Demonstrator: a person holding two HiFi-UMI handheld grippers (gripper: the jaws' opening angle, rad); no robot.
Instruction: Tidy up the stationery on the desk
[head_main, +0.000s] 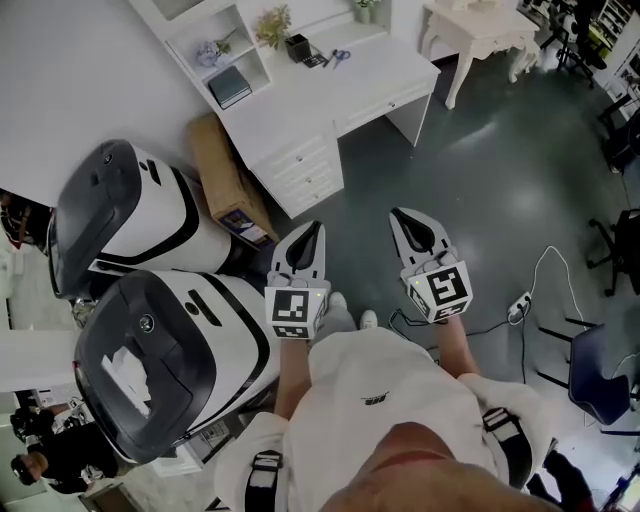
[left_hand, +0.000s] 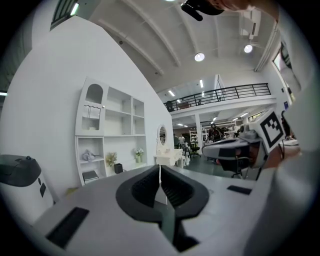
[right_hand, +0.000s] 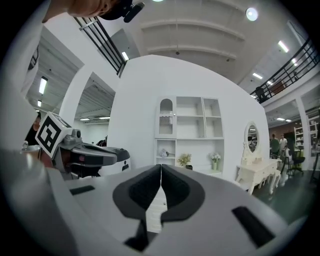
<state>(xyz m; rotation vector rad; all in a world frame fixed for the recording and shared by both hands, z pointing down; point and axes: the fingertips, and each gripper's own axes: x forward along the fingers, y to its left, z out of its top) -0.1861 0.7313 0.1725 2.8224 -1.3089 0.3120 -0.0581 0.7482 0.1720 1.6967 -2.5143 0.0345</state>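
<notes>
Left gripper and right gripper are held shut and empty, well apart from the desk
Scissors are seen near a black pot at the desk's back; light, stiff and flat, they are probably best pinched near the pivot. The pot's contents cannot be made out

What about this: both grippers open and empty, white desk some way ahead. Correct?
No: the left gripper and right gripper are shut, not open, as both gripper views show; they are empty, and the white desk is some way ahead.
</notes>
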